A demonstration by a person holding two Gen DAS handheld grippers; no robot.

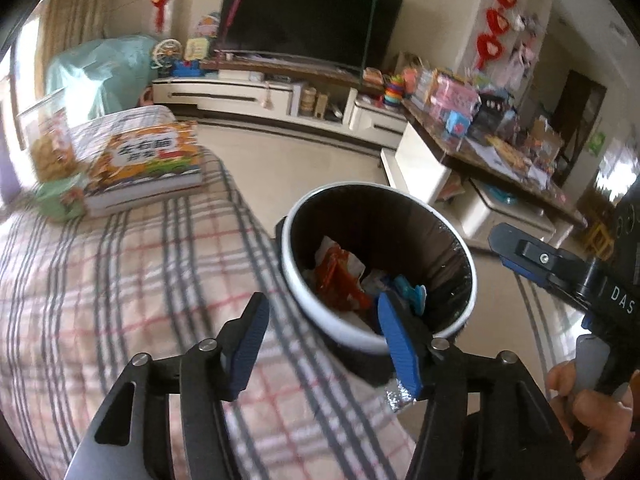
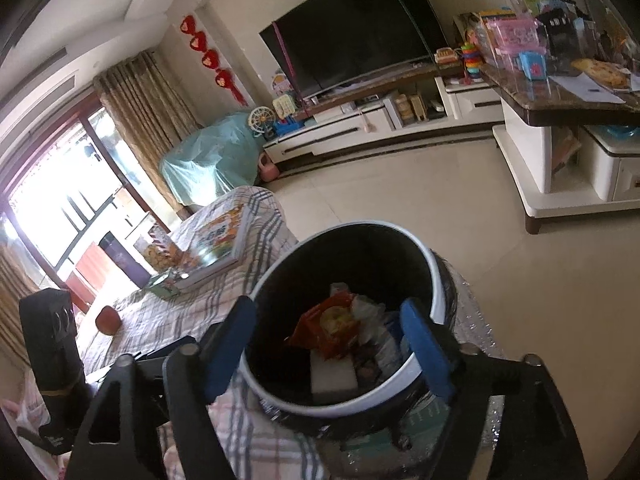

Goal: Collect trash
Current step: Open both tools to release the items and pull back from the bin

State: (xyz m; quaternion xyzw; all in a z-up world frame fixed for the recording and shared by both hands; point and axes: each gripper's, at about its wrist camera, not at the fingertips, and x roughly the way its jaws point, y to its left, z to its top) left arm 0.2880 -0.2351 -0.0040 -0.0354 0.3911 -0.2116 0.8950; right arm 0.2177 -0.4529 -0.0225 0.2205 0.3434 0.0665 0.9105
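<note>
1. Trash bin (image 1: 460,240): round, white rim, black liner, standing on the floor against the plaid-covered sofa (image 1: 100,280).
2. Contents: crumpled orange-red wrapper (image 1: 338,280), white paper, blue scrap.
3. Left gripper (image 1: 324,344): blue pads apart, empty, above the bin's edge.
4. Right gripper (image 2: 328,346): apart, empty, over the bin.

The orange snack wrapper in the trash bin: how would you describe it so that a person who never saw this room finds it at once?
Find the plaid-covered bed; at its edge stands a round trash bin with a white rim and a black liner. Inside it, on top of the pile, lies the crumpled orange snack wrapper. The white paper and the small blue piece beside it are paler and cooler in colour.
</note>
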